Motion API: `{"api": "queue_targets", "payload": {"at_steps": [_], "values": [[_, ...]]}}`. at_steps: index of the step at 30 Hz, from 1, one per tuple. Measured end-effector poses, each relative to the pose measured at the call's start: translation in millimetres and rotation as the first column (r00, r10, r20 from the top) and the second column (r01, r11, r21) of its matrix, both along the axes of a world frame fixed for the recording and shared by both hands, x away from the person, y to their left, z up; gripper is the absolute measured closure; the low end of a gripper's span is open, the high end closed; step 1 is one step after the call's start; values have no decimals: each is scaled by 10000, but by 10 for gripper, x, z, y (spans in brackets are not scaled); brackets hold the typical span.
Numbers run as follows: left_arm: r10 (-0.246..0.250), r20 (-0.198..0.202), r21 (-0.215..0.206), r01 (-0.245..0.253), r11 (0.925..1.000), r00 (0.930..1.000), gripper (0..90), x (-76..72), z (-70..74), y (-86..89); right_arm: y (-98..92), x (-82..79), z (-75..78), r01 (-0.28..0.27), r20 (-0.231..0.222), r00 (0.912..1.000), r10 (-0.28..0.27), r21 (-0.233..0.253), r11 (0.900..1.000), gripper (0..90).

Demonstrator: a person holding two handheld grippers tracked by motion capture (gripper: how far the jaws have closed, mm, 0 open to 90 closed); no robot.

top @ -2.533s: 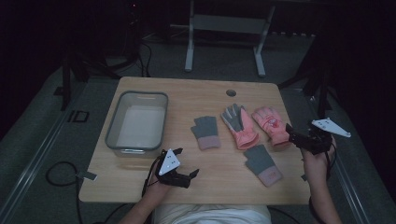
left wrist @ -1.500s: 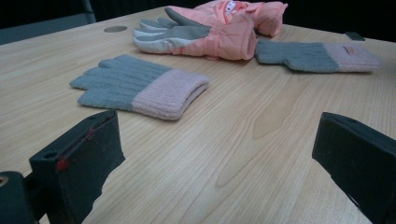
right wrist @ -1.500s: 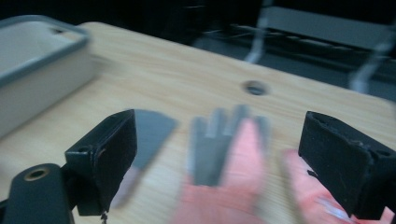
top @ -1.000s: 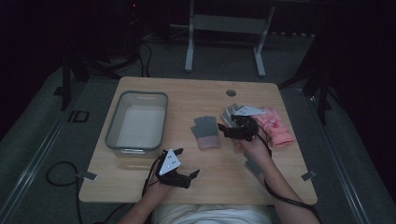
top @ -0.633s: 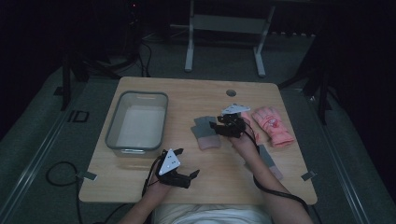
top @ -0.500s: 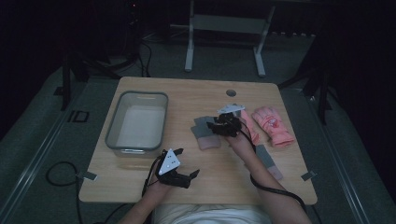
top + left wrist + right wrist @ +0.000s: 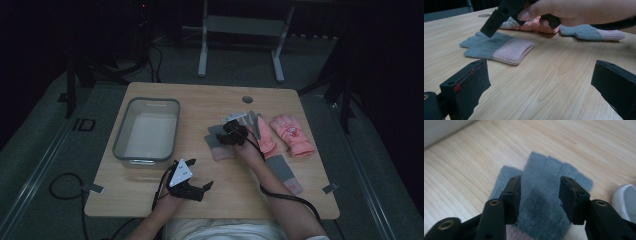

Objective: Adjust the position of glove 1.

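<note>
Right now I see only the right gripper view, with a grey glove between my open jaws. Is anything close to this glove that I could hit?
Observer: In the high view, two pink gloves lie just to the right of the grey glove.
Operator: And on its other side?
Observer: A clear bin stands to its left, well apart from it.
Operator: Where is the left gripper?
Observer: The left gripper is near the table's front edge, jaws wide open, holding nothing.
</note>
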State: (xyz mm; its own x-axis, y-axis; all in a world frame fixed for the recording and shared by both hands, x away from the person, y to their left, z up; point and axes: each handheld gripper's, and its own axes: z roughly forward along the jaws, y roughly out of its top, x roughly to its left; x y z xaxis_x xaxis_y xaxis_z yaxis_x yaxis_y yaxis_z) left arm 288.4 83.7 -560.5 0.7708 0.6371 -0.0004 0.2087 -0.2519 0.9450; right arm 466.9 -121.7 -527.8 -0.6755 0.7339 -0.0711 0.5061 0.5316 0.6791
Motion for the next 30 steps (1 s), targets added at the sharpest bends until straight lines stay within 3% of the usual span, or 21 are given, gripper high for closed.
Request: {"api": "queue_targets", "payload": {"at_steps": [6, 10, 15, 18, 20, 24, 26, 30], "values": [[15, -18, -10, -15, 10000, 10000, 12, 0, 0, 1, 15, 49, -143, 105, -360, 9993, -115, -285, 9995, 515], [39, -25, -17, -39, 10000, 10000, 12, 0, 0, 1, 28, 32, -165, -12, -353, 9994, 5, -220, 9998, 606], [23, -76, -48, -24, 10000, 10000, 12, 8, 0, 6, 91, -47, -191, -10, 172, 9999, 16, -392, 9992, 786], [36, -102, -77, -37, 10000, 9999, 12, 10, 0, 9, 110, -59, -175, 185, 80, 9998, -182, -330, 9993, 838], [37, -79, -63, -38, 10000, 10000, 12, 7, 0, 7, 82, -59, -117, 366, -178, 9992, -366, 2, 9993, 843], [50, -83, -65, -51, 10000, 10000, 12, 8, 0, 7, 3, -141, 73, 662, -126, 9978, -655, 668, 9956, 845], [67, -125, -92, -68, 9999, 9999, 11, 13, 0, 10, -57, -291, 298, 818, 256, 9961, -849, 1065, 9909, 846], [75, -139, -110, -76, 9999, 9999, 11, 13, 0, 10, -122, -502, 507, 911, 594, 9932, -1004, 1425, 9856, 847]]}}
